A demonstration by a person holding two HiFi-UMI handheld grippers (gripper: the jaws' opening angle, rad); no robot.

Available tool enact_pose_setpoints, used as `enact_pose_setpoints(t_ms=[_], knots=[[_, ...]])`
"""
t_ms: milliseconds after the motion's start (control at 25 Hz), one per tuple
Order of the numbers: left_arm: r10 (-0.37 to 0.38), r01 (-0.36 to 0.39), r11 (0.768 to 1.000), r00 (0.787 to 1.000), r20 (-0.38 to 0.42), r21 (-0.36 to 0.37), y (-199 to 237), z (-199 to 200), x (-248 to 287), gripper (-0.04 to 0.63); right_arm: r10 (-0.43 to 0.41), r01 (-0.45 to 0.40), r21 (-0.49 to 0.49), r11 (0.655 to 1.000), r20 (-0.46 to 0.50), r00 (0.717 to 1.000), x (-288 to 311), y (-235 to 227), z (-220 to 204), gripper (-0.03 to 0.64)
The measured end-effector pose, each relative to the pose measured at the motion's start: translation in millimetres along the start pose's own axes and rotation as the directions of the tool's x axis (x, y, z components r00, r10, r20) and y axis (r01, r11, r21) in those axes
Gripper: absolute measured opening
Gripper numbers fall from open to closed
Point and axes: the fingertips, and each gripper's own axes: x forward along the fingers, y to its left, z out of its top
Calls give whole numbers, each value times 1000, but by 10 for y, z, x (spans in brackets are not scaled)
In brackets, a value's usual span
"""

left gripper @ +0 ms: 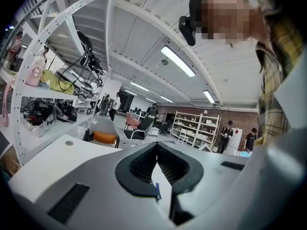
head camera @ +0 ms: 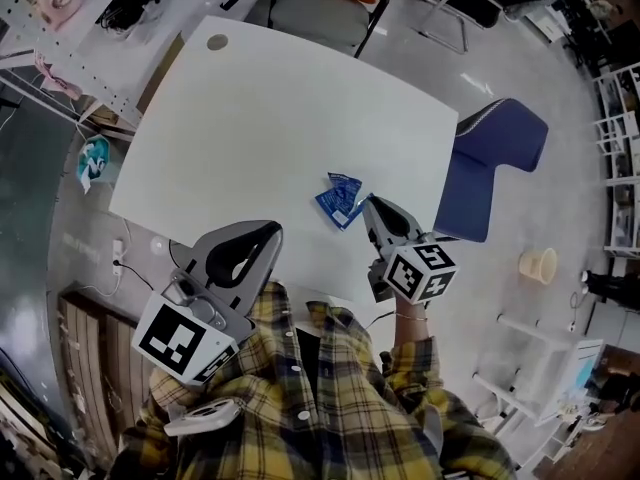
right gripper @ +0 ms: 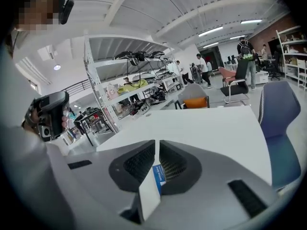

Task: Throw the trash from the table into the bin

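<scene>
While the crumpled blue plastic wrapper lies flat on the big white tabletop, not far from the edge nearest the person, the right gripper points at it from the right. Its tip is just beside the wrapper's right edge, though I can't tell from the head view whether it actually touches. In the right gripper view the grey jaws are pressed together at the tips with nothing pinched there. A scrap of blue shows through the opening behind the tips, against the white of the table. So the trash is on the table, not picked up.

The left gripper hangs over the table's near edge, off to the left of the wrapper and apart from it, angled toward the upper right in the head view. Its own view shows those jaws together too — tips meeting in a thin line, empty.

Other stuff: the person's yellow plaid shirt fills the bottom of the head view, and a dark blue padded chair stands just off the table's right edge. There's also a small round cable hole in the far left corner of the tabletop.
</scene>
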Motion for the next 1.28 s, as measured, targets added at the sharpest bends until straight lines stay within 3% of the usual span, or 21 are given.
enact_pose_setpoints(t_ms=[360,680,1120,1280], knots=[[45,-47,999,998,-54,-25,87,-141,-24,9,27,-10,122,993,-133,991,353,-313,-503,117],[96,-98,995,993,-68,-33,136,-168,-115,9,-2,34,171,985,-183,983,573,-503,-780,160],[152,-154,988,986,-70,-28,204,-177,-189,9,49,5,210,978,-247,968,791,-536,-939,159],[156,-158,987,986,-65,-23,200,-153,-181,9,71,-11,234,972,-251,965,803,-503,-931,87]])
